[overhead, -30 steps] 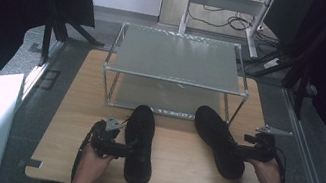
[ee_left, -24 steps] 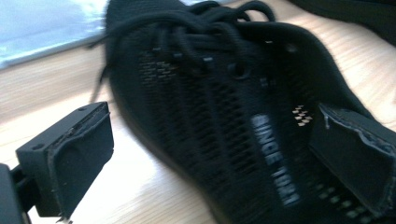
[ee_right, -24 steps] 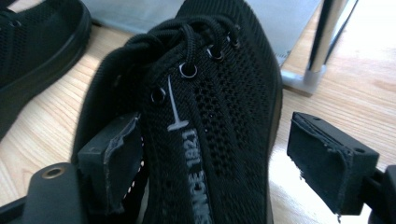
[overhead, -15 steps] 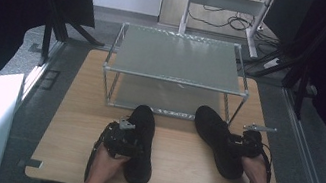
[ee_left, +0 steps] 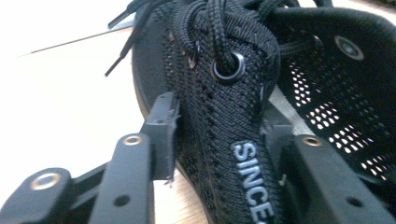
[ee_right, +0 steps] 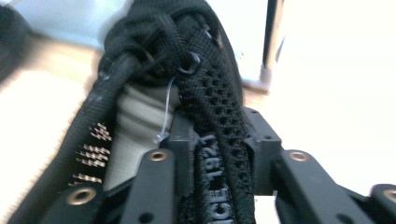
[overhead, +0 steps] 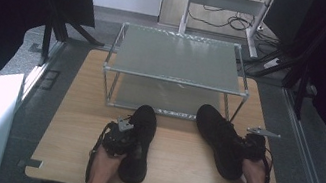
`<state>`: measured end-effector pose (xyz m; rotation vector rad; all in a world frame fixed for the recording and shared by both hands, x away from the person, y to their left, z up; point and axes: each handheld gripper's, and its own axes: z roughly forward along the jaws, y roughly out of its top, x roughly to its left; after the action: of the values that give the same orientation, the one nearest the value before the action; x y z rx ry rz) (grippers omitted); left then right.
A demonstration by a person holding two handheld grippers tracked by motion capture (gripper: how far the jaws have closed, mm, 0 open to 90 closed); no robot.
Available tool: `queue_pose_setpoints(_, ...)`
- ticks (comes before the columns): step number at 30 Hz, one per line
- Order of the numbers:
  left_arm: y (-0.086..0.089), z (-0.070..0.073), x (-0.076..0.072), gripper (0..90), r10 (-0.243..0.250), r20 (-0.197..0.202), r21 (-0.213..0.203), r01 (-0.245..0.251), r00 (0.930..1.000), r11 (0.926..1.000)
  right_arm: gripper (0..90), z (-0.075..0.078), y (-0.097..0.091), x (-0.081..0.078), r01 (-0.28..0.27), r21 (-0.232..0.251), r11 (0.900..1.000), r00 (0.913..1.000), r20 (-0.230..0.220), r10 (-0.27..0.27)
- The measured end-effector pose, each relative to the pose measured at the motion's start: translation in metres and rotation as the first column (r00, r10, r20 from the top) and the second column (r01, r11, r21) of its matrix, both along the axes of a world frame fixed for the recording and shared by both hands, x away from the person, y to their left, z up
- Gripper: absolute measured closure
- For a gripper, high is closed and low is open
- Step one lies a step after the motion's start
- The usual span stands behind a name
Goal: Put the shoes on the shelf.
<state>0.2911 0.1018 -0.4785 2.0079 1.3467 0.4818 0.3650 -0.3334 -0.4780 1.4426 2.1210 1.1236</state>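
Left tongs (overhead: 135,135) pinching left shoe's (overhead: 139,143) collar, right tongs (overhead: 239,144) right shoe's (overhead: 218,138), both freshly closing.

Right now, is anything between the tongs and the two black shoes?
No. The left tongs have just closed on the side wall of the left shoe, and the right tongs on the right shoe. Nothing visible sits between pads and fabric.

Wooden table (overhead: 79,122) with two black shoes (overhead: 141,138) (overhead: 221,137) and a metal-framed shelf rack (overhead: 177,56).
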Motion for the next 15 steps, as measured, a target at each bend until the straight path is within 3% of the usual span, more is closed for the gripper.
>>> queue_pose_setpoints(1, 0.002, 0.000, 0.000, 61.9, -0.001, 0.002, -0.002, 0.001, 1.0000, 1.0000, 69.7, 0.001, -0.001, -0.001, 0.013, 0.029, 0.9995, 0.9998, -0.018, -0.012)
queue_pose_setpoints(5, 0.013, 0.001, -0.001, 74.9, 0.019, 0.010, -0.018, -0.019, 0.9998, 0.9996, 69.8, 0.000, -0.002, -0.004, 0.044, 0.072, 0.9964, 0.9983, -0.040, -0.042)
queue_pose_setpoints(8, 0.026, -0.001, 0.000, 79.6, 0.039, -0.001, -0.099, -0.039, 0.9992, 0.9943, 70.0, -0.001, -0.004, -0.007, 0.072, 0.123, 0.9898, 0.9963, -0.057, -0.065)
queue_pose_setpoints(11, 0.038, -0.004, 0.000, 81.6, 0.060, -0.013, -0.187, -0.062, 0.9981, 0.9804, 70.6, -0.001, -0.006, -0.010, 0.087, 0.183, 0.9793, 0.9943, -0.077, -0.074)
queue_pose_setpoints(15, 0.048, -0.007, 0.001, 82.7, 0.076, -0.033, -0.273, -0.082, 0.9966, 0.9585, 71.8, -0.004, -0.009, -0.014, 0.104, 0.293, 0.9503, 0.9915, -0.106, -0.076)
